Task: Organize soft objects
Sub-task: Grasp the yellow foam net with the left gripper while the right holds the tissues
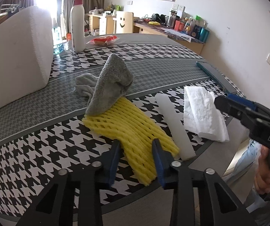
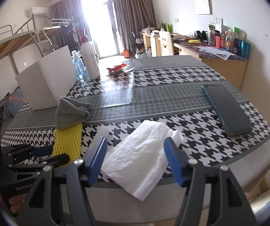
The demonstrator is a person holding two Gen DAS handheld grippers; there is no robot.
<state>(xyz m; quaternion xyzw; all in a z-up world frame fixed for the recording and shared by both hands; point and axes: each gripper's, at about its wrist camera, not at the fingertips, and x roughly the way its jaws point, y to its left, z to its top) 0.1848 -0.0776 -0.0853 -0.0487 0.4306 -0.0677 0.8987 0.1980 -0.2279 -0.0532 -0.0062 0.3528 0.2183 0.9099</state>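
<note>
The left gripper (image 1: 136, 145) has its two blue fingers (image 1: 112, 162) spread apart, one on each side of the near end of the yellow foam net (image 1: 131, 130). The fingers are not squeezing the net. The net lies flat on the checked table (image 1: 31, 150) and runs away from the fingers. Just to the right of the net lies a white foam stick (image 1: 174, 126). Past the far end of the net sits a gray sock (image 1: 108, 86), bunched up, with its bottom edge resting on the net.

The right gripper (image 2: 135, 145) also has its blue fingers (image 2: 174, 160) spread wide. A white tissue (image 2: 140, 158) lies between them at the table's near edge, and they are not pinching it.

Farther ahead and to the right of these fingers lies a dark phone (image 2: 227, 109). Far ahead and to the left stand a big white foam block (image 2: 46, 81), a blue bottle (image 2: 78, 67) and a tall white pump bottle (image 2: 89, 60). A red packet (image 2: 116, 68) lies behind them.
</note>
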